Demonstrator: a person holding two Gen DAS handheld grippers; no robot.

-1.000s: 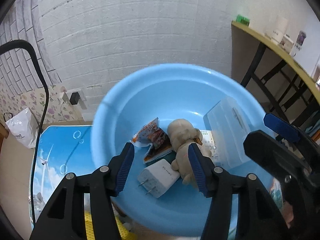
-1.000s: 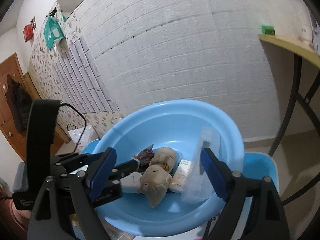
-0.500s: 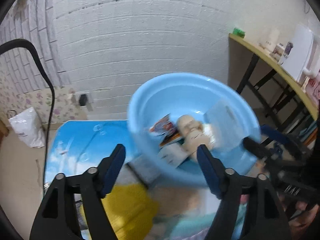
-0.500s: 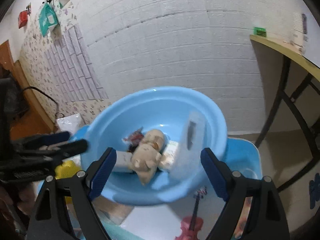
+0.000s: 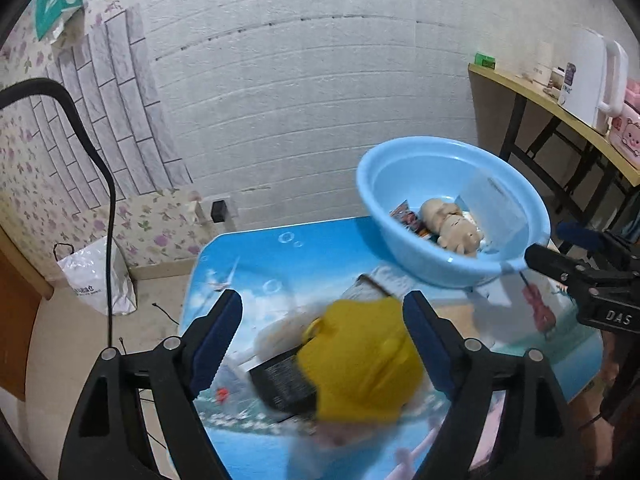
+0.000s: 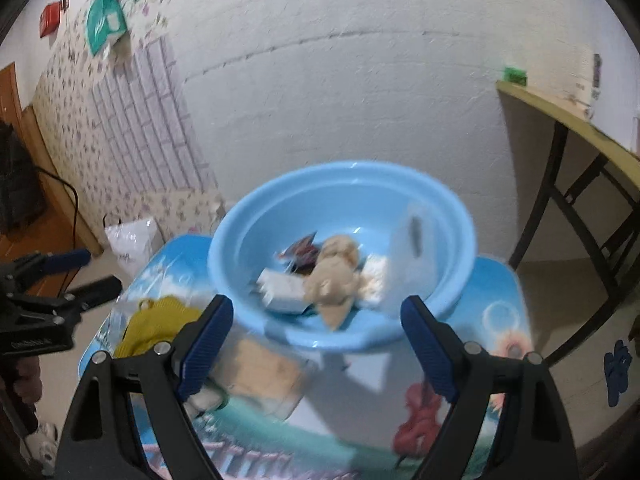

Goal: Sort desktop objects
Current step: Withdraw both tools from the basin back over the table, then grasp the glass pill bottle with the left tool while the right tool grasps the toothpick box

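Basin (image 6: pixel 280 208) blue, at table's (image 5: pixel 320 248) far edge, holds plush toy (image 6: pixel 334 280), charger (image 6: pixel 280 294), packet | yellow cloth (image 5: pixel 360 360), black box (image 5: pixel 280 380) unsorted beside basin | left gripper (image 5: pixel 322 334) jaws opening, empty | right gripper (image 6: pixel 316 336) spread, empty

The blue basin (image 6: pixel 248 256) fills the far right part of the counter (image 5: pixel 256 256), and its raised wall bars any low, level path into it, so its crowded inside is open only from above. The near middle is blocked by a yellow cloth (image 5: pixel 360 356) lying over a black packet (image 5: pixel 280 380), with a tan card (image 6: pixel 260 372) beside them. The counter's far left corner lies bare, as does a strip near the red violin print (image 6: pixel 416 420).
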